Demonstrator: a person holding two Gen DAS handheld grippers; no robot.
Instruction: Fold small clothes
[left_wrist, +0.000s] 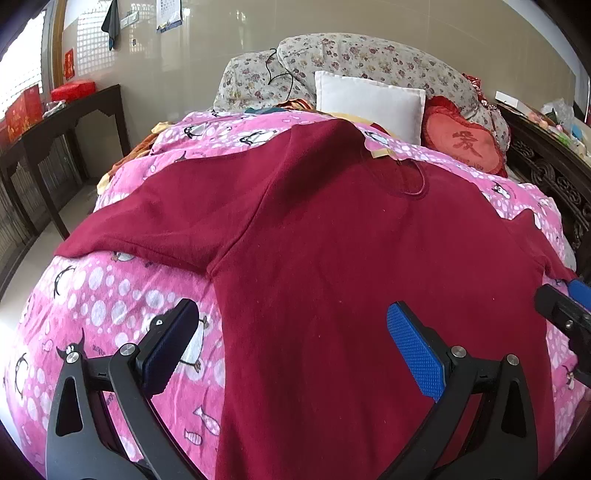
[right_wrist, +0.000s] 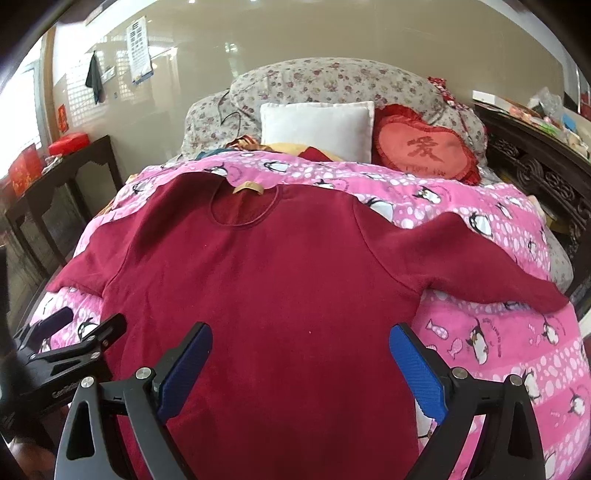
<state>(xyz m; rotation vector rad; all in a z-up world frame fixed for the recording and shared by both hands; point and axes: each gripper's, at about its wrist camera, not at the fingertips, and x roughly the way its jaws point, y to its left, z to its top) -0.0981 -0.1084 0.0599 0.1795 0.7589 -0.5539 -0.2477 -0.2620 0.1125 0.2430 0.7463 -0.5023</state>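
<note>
A dark red long-sleeved top (left_wrist: 332, 258) lies spread flat, front up, on a pink penguin-print quilt (left_wrist: 110, 295), sleeves out to both sides and neckline (right_wrist: 240, 210) toward the pillows. My left gripper (left_wrist: 291, 343) is open and empty over the top's lower left edge. My right gripper (right_wrist: 299, 365) is open and empty over the lower right part of the top (right_wrist: 277, 295). The right gripper's tip also shows at the right edge of the left wrist view (left_wrist: 565, 306). The left gripper shows at the left of the right wrist view (right_wrist: 74, 332).
At the head of the bed lie a floral duvet (right_wrist: 332, 85), a white pillow (right_wrist: 317, 129) and a red heart cushion (right_wrist: 424, 151). A dark wooden side table (left_wrist: 62, 122) with red boxes stands left. A carved dark wood cabinet (right_wrist: 535, 166) stands right.
</note>
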